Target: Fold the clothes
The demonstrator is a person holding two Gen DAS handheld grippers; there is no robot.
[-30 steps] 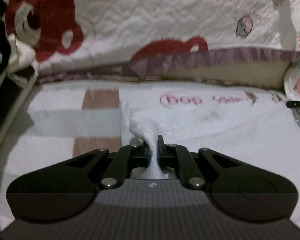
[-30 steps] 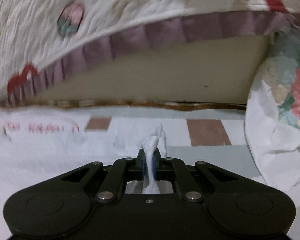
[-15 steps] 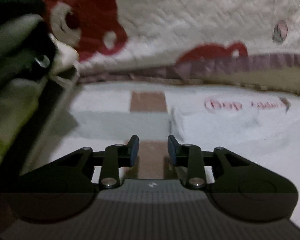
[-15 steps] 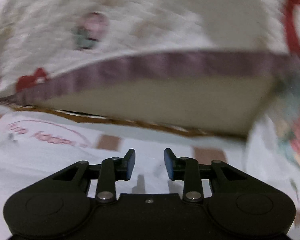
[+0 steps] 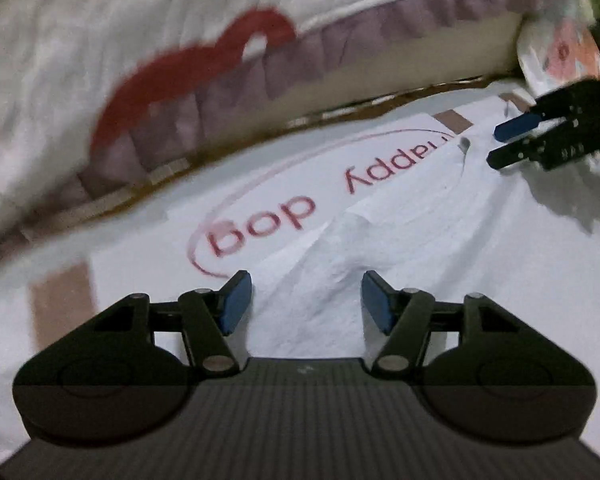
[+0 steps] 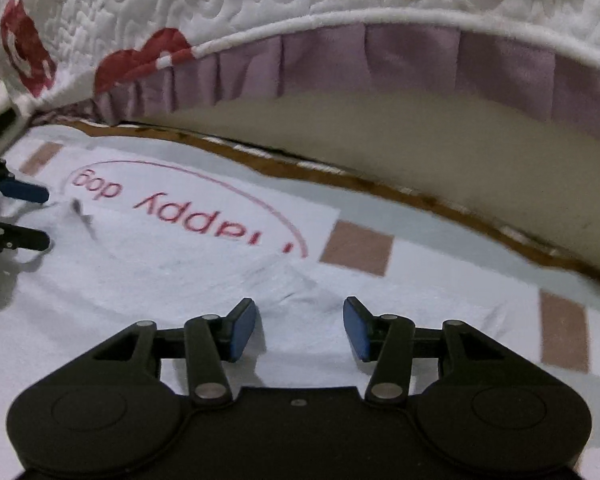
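Both of my grippers are spread wide with nothing between the blue pads. Left gripper [image 5: 306, 300] hovers over the white garment [image 5: 400, 248], fingers straddling a raised wrinkle ridge in the cloth; can't tell if the tips touch the fabric. Right gripper [image 6: 300, 328] sits over the same garment [image 6: 148, 264] near its right-hand edge, also holding nothing, with a small crease just ahead of the pads. Garment lies spread on a pale sheet with brown squares [image 6: 358, 248], red "happy dog" print [image 5: 332, 204] inside a red oval, reading upside down from both cameras. In the left wrist view the right gripper shows at upper right, fingers apart, over the far part of the garment. In the right wrist view the left gripper [image 6: 20, 216] shows at the left edge, likewise apart. A small dark speck [image 6: 78, 210] sits on the cloth by the print, too small to identify. Behind the sheet: a quilted white cover with red figures and a mauve frill [image 6: 420, 60] hanging over a beige base [image 6: 380, 136]. A floral fabric [image 5: 560, 52] is at the top right of the left view, blurred.
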